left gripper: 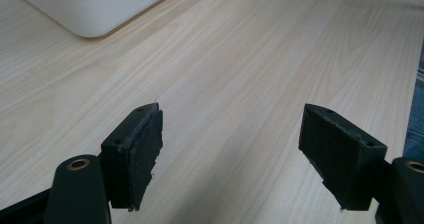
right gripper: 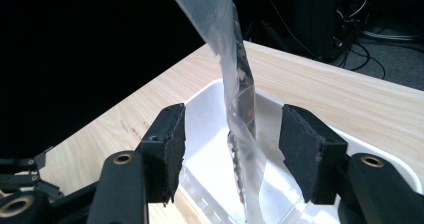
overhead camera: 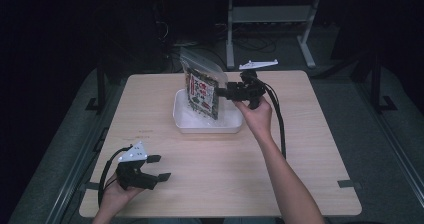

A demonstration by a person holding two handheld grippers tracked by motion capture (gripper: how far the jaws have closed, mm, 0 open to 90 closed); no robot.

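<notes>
We see a clear plastic bag (overhead camera: 202,86) standing upright in a white tray (overhead camera: 207,125) on the table (overhead camera: 300,134). Its lower part holds a printed red, green and white packet, and its empty top is crumpled and see-through. In the right gripper view the bag (right gripper: 240,109) runs edge-on between the fingers (right gripper: 167,149) of our right gripper (right gripper: 232,154), which stand released, neither pad pressing it. Our left gripper (left gripper: 230,154) rests well apart from the tray, its fingers spread wide over bare wood.
</notes>
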